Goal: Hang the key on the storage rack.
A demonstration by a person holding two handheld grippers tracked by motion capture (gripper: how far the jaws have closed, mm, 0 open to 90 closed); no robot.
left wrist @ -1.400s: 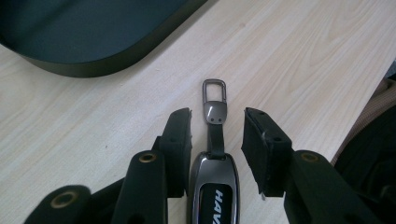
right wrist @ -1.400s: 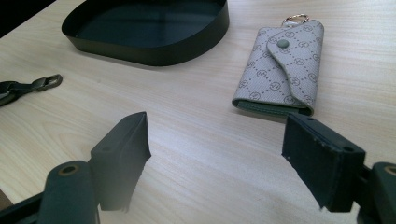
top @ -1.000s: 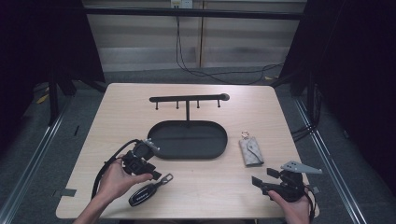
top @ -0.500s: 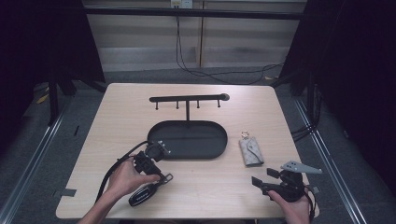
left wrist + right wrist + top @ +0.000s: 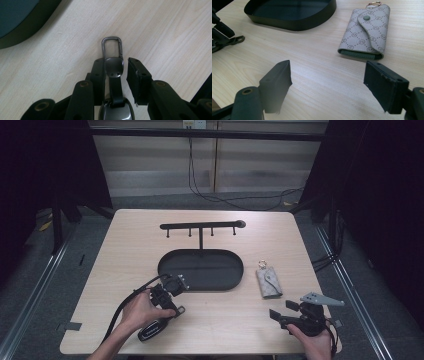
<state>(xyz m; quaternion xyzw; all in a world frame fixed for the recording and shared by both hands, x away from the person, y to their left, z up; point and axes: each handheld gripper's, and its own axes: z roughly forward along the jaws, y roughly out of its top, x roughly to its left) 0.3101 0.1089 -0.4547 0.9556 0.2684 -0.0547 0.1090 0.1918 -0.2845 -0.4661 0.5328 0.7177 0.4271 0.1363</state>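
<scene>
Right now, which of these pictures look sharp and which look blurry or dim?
High view: the table is evenly lit, the surroundings fall into darkness. Left gripper view: the key fob and its clip are crisp between the left claw, the nearest metal parts soften. Right gripper view: the patterned key pouch is sharp, while the right claw is blurred at its near edges.

Key fob [image 5: 115, 113] cut off at bottom edge
</scene>
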